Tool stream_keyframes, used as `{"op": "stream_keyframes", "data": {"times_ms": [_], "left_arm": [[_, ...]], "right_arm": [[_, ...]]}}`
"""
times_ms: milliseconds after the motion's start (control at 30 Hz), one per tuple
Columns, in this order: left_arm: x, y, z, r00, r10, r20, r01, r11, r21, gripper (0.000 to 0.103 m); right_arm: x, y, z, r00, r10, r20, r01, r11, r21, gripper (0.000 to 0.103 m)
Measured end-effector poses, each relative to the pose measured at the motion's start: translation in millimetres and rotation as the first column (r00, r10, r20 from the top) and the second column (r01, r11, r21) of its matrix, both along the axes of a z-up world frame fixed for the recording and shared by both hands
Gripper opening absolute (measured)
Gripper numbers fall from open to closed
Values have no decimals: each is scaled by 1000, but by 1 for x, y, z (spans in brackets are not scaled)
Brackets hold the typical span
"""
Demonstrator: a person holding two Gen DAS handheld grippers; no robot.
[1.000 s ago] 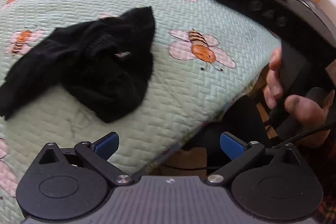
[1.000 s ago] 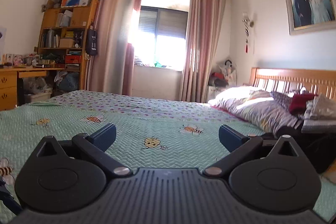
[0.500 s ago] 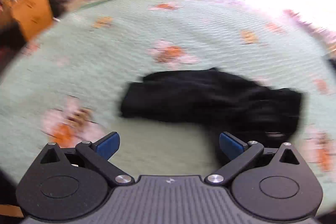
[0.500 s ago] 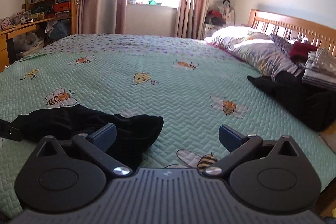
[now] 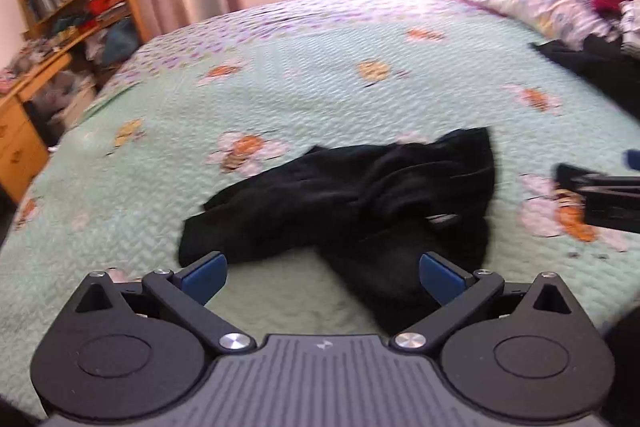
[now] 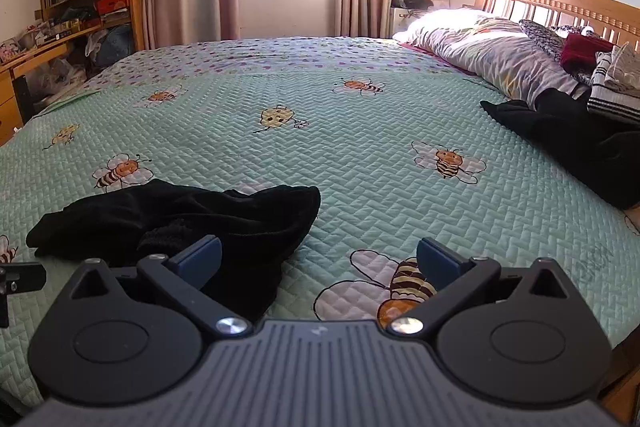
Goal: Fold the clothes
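The left claw [image 5: 322, 271] is wide open and holds nothing. A crumpled soft black piece of clothing [image 5: 360, 203] lies just ahead of it on the green quilted bee bedspread [image 5: 304, 95]. The right claw [image 6: 318, 261] is wide open too, with the clothing ahead to its left.

We see that the left gripper [image 5: 323, 271] and the right gripper [image 6: 318, 264] are built alike: a grey ribbed housing bearing a small pale mark at its top edge, flanked by two round black discs, each with a raised circle and a triangular cut-out above; black link arms pivot on silver screws, with smaller screws at the outer joints, and the fingers [image 5: 205, 275] end in blue pads [image 6: 436, 261]
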State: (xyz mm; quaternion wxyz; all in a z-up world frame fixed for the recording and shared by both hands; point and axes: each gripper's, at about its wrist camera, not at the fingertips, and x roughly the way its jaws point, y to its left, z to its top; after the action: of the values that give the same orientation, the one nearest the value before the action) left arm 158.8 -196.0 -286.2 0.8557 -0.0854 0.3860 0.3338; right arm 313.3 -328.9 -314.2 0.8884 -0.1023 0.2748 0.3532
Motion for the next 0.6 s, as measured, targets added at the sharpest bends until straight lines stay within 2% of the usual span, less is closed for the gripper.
{"op": "stream_keyframes", "data": {"times_ms": [100,167,233,300,333,400,467,533,600], "left_arm": [[-2,-4,7,999,25,23,-26,1000,12,102],[-11,-8,14,995,87,49,-91,992,85,102],[-22,-14,23,985,144,91,-158,973,167,102],[-32,-17,26,978,162,131,-187,959,212,102],[-33,-15,24,980,157,124,-180,962,206,102],[-29,-6,12,985,155,79,-165,975,149,102],[-31,5,-4,986,159,53,-163,983,79,102],[-40,14,-18,984,167,65,-169,985,20,102],[-50,22,-28,975,214,54,-216,976,37,102]], "right_arm": [[4,-4,1,1000,-6,-9,6,1000,12,103],[3,-5,3,1000,5,0,-5,1000,24,103],[-3,-8,7,999,29,29,-31,997,70,103],[-12,-13,11,994,45,103,-60,988,142,103],[-17,-15,13,987,53,149,-79,981,176,103],[-23,-11,8,974,89,209,-129,974,186,103],[-23,-1,3,972,160,172,-186,971,149,103],[-22,7,-3,969,208,134,-225,966,127,103],[-24,11,-9,959,250,133,-265,958,107,103]]}}
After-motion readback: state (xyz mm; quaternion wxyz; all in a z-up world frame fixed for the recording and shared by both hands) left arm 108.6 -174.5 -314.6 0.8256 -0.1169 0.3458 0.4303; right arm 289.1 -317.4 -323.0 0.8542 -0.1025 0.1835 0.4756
